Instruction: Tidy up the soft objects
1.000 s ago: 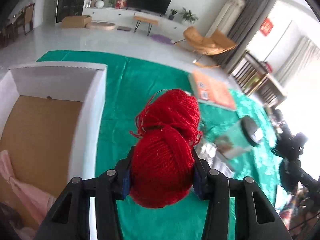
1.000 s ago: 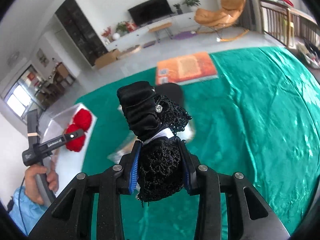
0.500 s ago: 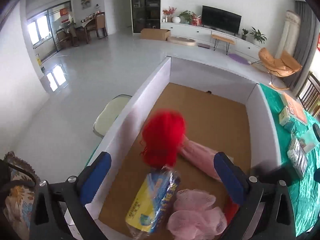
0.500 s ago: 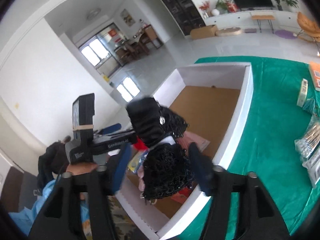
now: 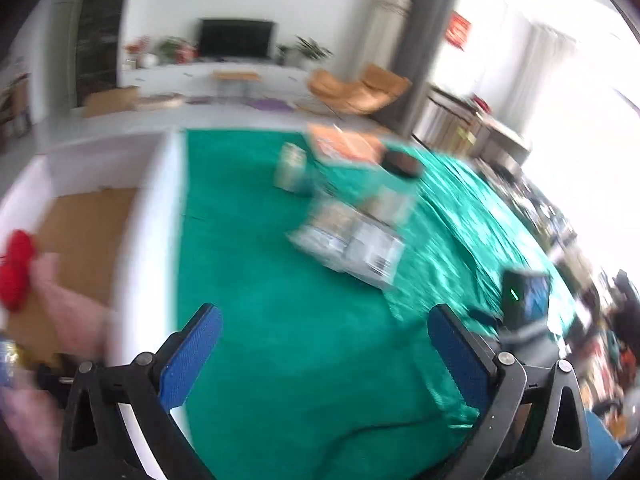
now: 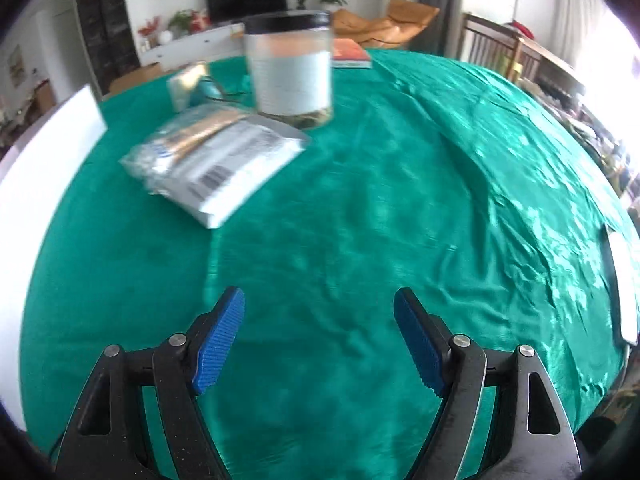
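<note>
Only the left wrist view shows the red yarn ball (image 5: pixel 16 268) lying inside the white cardboard box (image 5: pixel 152 216). The left gripper (image 5: pixel 324 344) has just spread its fingers apart, with nothing between them. The right view shows the right gripper (image 6: pixel 318 340), fingers apart and empty, over the green-covered desk (image 6: pixel 360 208), near a clear jar with black lid (image 6: pixel 290 64).

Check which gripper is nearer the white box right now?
Left. The left gripper hovers open right beside the white box wall, over the green cloth. The right gripper, also open, sits further out over the cloth, box only at frame edge.
</note>
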The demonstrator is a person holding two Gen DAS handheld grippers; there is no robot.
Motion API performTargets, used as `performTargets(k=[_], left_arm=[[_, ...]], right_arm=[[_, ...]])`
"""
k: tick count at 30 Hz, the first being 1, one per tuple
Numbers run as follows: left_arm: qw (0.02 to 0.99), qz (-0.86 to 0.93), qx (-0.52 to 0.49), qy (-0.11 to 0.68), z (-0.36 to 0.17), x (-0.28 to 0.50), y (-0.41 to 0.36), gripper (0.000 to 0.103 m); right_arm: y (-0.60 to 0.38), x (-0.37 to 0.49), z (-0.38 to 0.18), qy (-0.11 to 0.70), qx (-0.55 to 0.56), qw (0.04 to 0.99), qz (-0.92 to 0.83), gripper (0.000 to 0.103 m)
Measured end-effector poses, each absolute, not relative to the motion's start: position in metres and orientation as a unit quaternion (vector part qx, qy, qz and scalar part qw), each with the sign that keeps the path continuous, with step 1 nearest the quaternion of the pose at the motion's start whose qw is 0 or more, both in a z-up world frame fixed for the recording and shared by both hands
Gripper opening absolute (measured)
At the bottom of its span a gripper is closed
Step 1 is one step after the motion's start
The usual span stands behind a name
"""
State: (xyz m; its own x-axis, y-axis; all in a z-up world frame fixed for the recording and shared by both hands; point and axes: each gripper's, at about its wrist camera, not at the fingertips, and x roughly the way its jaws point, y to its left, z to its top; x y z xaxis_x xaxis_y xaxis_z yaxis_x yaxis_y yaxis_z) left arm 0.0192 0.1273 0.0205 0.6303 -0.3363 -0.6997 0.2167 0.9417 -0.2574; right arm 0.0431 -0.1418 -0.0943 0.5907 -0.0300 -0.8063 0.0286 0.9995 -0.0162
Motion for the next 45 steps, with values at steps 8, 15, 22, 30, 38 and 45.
performTargets(k=[8,15,22,30,38,45], left_arm=[[0.887,-0.084,-0.046,0.451,-0.055,0.087,0.088,0.102],[0.889,-0.042,-0.031,0.454,-0.099,0.121,0.102,0.102],[0.887,-0.045,0.001,0.459,-0.103,0.123,0.094,0.103],[0.889,-0.05,-0.013,0.456,-0.106,0.128,0.096,0.103],[0.887,-0.042,0.003,0.46,-0.108,0.129,0.09,0.103],[0.886,-0.04,0.006,0.461,-0.108,0.13,0.09,0.103]], right_arm=[[-0.171,0.076,-0.104,0.444,0.025,0.894,-0.051,0.095],[-0.177,0.073,-0.103,0.445,0.024,0.894,-0.051,0.095],[-0.177,0.073,-0.103,0.445,0.024,0.894,-0.051,0.095],[-0.177,0.073,-0.103,0.445,0.024,0.894,-0.051,0.095],[-0.177,0.073,-0.103,0.445,0.024,0.894,-0.051,0.095],[-0.177,0.073,-0.103,0.445,0.024,0.894,-0.051,0.095]])
